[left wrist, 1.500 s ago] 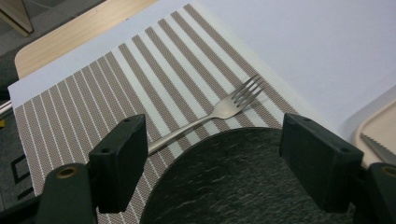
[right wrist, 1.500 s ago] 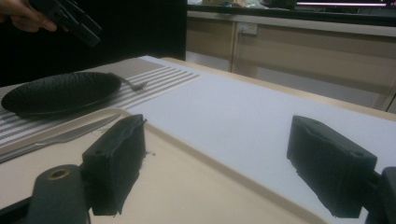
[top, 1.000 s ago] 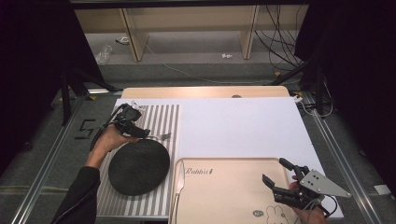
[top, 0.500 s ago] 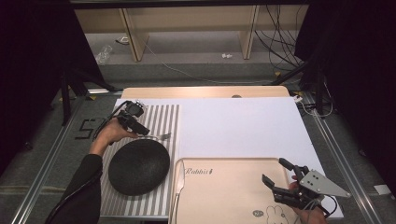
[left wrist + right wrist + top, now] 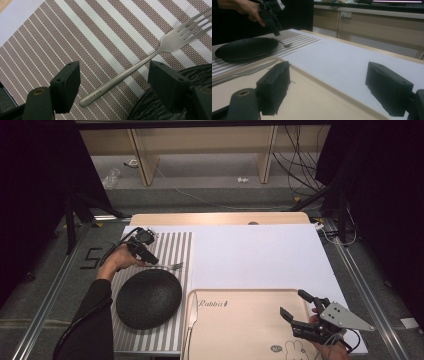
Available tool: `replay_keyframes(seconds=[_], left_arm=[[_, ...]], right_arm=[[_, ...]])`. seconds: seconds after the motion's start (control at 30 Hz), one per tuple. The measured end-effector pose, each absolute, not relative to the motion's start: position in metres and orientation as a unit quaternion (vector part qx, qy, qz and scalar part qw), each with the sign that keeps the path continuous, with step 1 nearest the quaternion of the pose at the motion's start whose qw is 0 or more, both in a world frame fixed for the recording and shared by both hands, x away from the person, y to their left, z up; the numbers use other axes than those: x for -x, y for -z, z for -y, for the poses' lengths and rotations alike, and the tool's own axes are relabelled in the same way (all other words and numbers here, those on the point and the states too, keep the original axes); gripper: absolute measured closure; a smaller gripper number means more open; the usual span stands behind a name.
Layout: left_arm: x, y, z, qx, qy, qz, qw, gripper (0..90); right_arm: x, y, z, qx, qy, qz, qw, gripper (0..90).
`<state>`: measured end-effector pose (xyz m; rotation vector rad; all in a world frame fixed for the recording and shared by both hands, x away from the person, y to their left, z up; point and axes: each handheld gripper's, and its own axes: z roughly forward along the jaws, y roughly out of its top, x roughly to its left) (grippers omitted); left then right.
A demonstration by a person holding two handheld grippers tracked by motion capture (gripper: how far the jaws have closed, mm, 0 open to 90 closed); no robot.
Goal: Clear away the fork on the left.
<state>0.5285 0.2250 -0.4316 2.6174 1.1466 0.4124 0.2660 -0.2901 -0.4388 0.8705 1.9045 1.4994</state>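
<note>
Fork being approached for a pickup

The left gripper (image 5: 113,86) is being held with jaws spread astride the fork (image 5: 140,66) handle on the striped mat (image 5: 75,37); centring before closing is advised. The right gripper (image 5: 300,312) is gaping, empty, over the tray (image 5: 240,330), apparently bare; the black plate (image 5: 148,298) likewise.

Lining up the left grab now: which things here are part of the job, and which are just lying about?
In the job: fork, left gripper, open over its handle.
Lying about: black plate, knife, beige tray, striped mat.
</note>
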Motion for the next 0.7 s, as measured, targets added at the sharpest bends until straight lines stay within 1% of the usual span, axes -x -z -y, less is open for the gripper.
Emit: replay_keyframes(seconds=[0.3,0.5,0.7], left_arm=[[-0.534,0.438,-0.224,-0.905,-0.131,-0.386,0.117,27.3],[-0.536,0.442,-0.221,-0.912,-0.123,-0.373,0.119,29.2],[-0.539,0.445,-0.218,-0.919,-0.115,-0.362,0.109,30.4]], right_arm=[[-0.266,0.439,0.289,-0.324,-0.561,-0.710,0.277,20.5],[-0.266,0.439,0.289,-0.323,-0.561,-0.711,0.275,20.4],[-0.266,0.439,0.289,-0.323,-0.562,-0.710,0.274,20.4]])
